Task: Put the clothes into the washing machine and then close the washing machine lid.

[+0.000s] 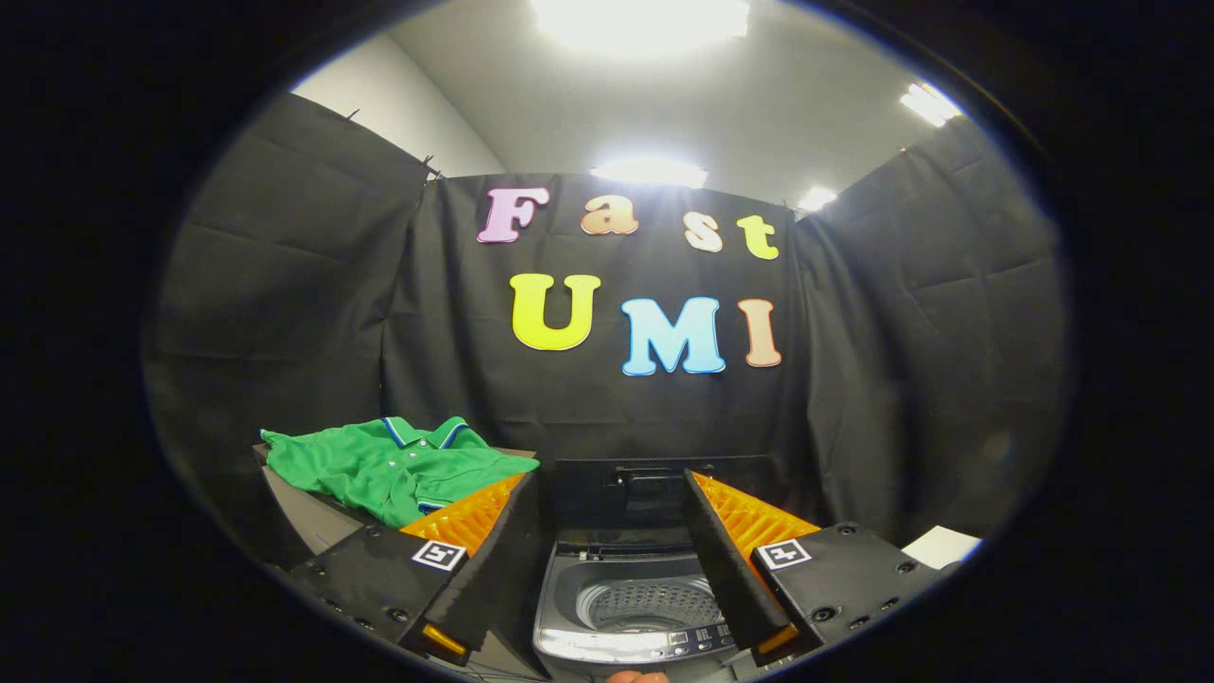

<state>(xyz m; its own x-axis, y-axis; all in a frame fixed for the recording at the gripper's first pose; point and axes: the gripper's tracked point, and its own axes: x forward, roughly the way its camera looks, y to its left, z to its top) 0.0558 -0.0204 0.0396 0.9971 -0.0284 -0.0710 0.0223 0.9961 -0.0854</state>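
One green polo shirt (398,465) lies crumpled on a low bench (303,517) to the left of the washing machine (626,607), beyond the left finger of the claw (612,555). The claw is released: its two fingers stand wide apart and hold nothing, and between them the open drum (650,602) of the machine is visible. The lid (631,493) stands raised at the back of the machine, against the booth wall.

The shirt seems light and very soft, so it will probably sag and trail when it is lifted, and a sleeve or the hem may catch on the rim of the drum. A pinch on a thick fold near the middle of the body, or at the collar (422,433) where the fabric is doubled, should hold better than a single thin layer at the edge. The fabric is not fragile, but it may slip out from a shallow grip.
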